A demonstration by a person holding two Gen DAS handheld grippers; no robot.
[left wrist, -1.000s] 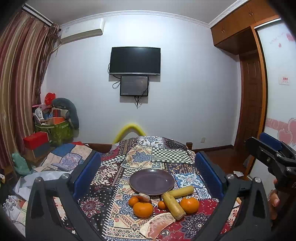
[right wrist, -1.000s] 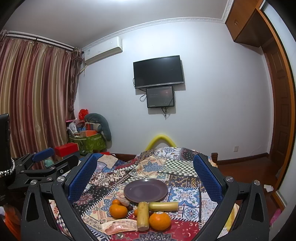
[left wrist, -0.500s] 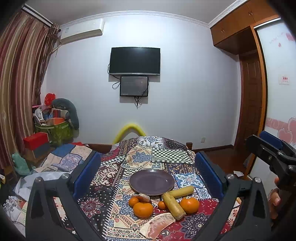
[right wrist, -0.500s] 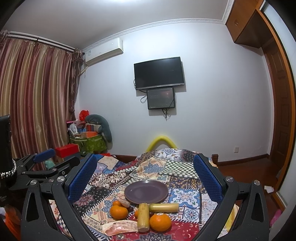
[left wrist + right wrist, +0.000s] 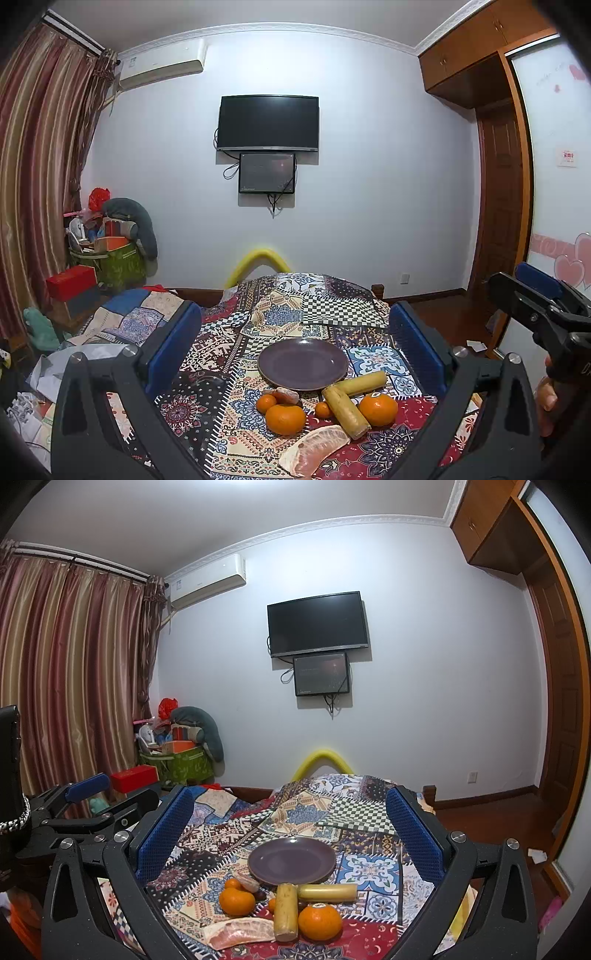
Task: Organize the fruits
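An empty purple plate (image 5: 303,363) (image 5: 291,860) sits on a patchwork-covered table (image 5: 325,306). In front of it lie two large oranges (image 5: 285,418) (image 5: 378,408), two small oranges (image 5: 266,403), two yellow sugarcane pieces (image 5: 346,406) (image 5: 364,382), a pomelo segment (image 5: 314,449) and a small peeled piece (image 5: 286,395). My left gripper (image 5: 295,349) is open and empty, above the near edge of the table. My right gripper (image 5: 290,834) is open and empty, beside it on the right. Each gripper shows at the edge of the other's view.
A yellow foam arch (image 5: 258,260) stands behind the table. A green bin of clutter (image 5: 110,258) and a red box (image 5: 70,282) stand at the left by the curtains. A wooden door (image 5: 498,206) is on the right. A TV (image 5: 267,123) hangs on the far wall.
The right wrist view has crept slightly, with the fruit sitting a little lower in frame. The left gripper and the fruit have not moved.
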